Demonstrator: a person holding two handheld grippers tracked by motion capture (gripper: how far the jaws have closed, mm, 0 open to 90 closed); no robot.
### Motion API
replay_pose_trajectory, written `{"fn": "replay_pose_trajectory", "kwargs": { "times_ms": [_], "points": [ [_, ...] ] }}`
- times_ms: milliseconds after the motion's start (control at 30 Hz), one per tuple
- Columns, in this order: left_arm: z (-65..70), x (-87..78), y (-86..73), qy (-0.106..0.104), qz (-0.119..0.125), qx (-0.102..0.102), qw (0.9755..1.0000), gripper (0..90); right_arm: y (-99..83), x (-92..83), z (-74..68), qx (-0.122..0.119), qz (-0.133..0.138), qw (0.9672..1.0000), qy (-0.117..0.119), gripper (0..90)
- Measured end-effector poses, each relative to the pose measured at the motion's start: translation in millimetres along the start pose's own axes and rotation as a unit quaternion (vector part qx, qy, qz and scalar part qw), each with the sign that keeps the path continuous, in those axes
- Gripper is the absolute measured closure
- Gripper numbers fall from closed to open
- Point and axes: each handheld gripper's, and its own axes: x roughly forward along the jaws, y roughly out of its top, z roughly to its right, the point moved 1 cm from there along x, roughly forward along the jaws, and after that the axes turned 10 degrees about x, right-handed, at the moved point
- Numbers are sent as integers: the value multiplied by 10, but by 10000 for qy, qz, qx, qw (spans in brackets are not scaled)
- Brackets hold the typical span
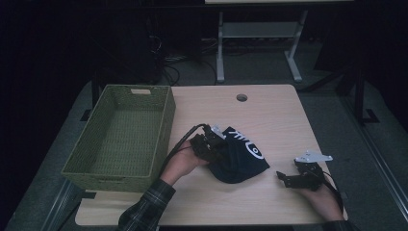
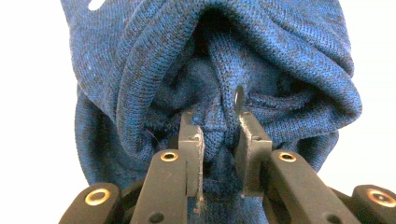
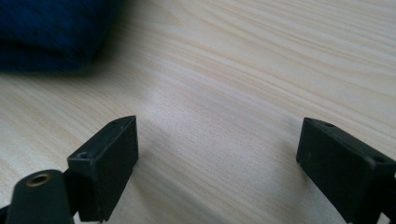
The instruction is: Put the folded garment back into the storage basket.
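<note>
Left tongs (image 2: 219, 140) on blue knit garment (image 2: 261, 51)

1. White markings stand on the dark blue knitted cloth (image 1: 239, 156) lying on the bench (image 1: 269, 115): a few slanted strokes and, beside them, a rounded ring-like shape. From the high view they make no readable letters or word.
2. In the left gripper view, a small white patch sits at the top left edge of that same blue knit; it is cut off by the frame and cannot be read.
3. No other text, label, brand, number or sign can be read anywhere in these pictures.
</note>
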Motion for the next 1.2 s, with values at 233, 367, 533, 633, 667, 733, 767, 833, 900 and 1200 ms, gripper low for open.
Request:
{"fn": "replay_pose_trajectory", "kwargs": {
  "times_ms": [233, 367, 533, 633, 667, 733, 767, 833, 900, 1200],
  "points": [
    [-31, -193, 90, -74, 92, 18, 9999, 743, -1, -1, -4, 24, -14, 10000, 5, 125],
    [-49, -285, 125, -77, 124, 23, 9999, 743, -1, -1, -4, 25, -14, 10000, 5, 125],
    [-89, -483, 200, -22, 174, 65, 9998, 743, -1, -1, -4, 26, -14, 10000, 5, 125],
    [-99, -554, 224, 8, 174, 87, 9998, 742, -1, -1, -4, 24, -14, 10000, 4, 125],
    [-113, -620, 246, 43, 174, 113, 9998, 743, -1, -1, -4, 28, -13, 10000, 5, 125],
    [-132, -688, 263, 88, 152, 132, 9998, 742, -1, -1, -4, 27, -15, 10000, 4, 125],
    [-132, -688, 263, 88, 152, 132, 9998, 742, -1, -1, -4, 27, -15, 10000, 4, 125],
    [-165, -784, 283, 166, 132, 135, 9997, 742, -1, -1, -4, 26, -16, 10000, 4, 125],
    [-181, -819, 288, 185, 105, 162, 9996, 742, -1, -1, -5, 27, -16, 10000, 4, 122],
    [-305, -1161, 261, 415, 171, 41, 9990, 741, 4, 21, -6, 68, -116, 9999, -62, 17]
  ]
}}
